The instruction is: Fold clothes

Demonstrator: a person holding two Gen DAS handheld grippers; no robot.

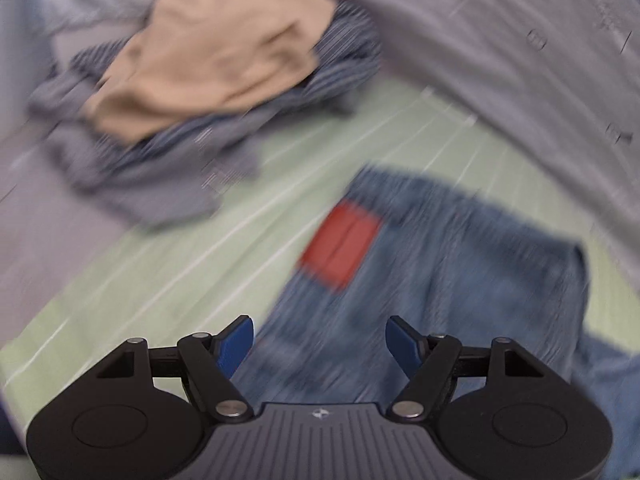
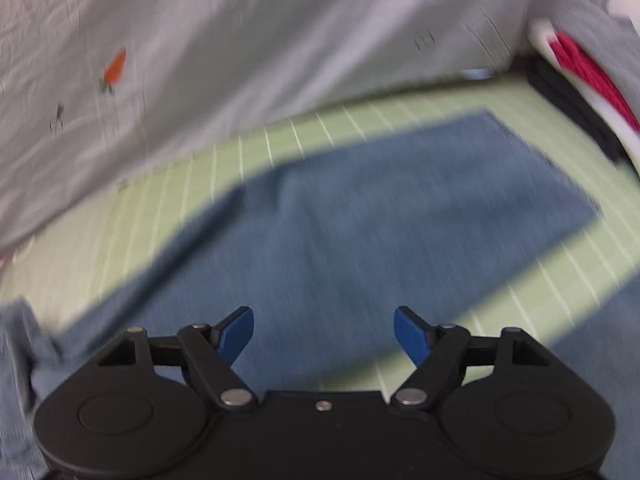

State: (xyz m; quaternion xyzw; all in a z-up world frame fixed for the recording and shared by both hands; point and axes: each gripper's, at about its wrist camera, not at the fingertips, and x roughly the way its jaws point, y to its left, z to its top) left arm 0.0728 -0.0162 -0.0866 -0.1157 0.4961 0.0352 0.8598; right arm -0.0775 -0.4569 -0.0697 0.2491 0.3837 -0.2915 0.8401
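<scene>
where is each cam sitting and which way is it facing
Left wrist: sits on the left gripper, facing forward and down over the jeans toward a clothes pile; only its open blue fingers show.
Right wrist: sits on the right gripper, facing forward and down over a jeans leg; only its open fingers show.
Shared: jeans, green striped sheet.

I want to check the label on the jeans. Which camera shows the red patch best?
The left wrist view shows it best: the red patch lies in plain sight on the jeans, ahead of the open left claw, though blurred. The right wrist view shows only plain blue denim past the open right claw, no patch.
</scene>
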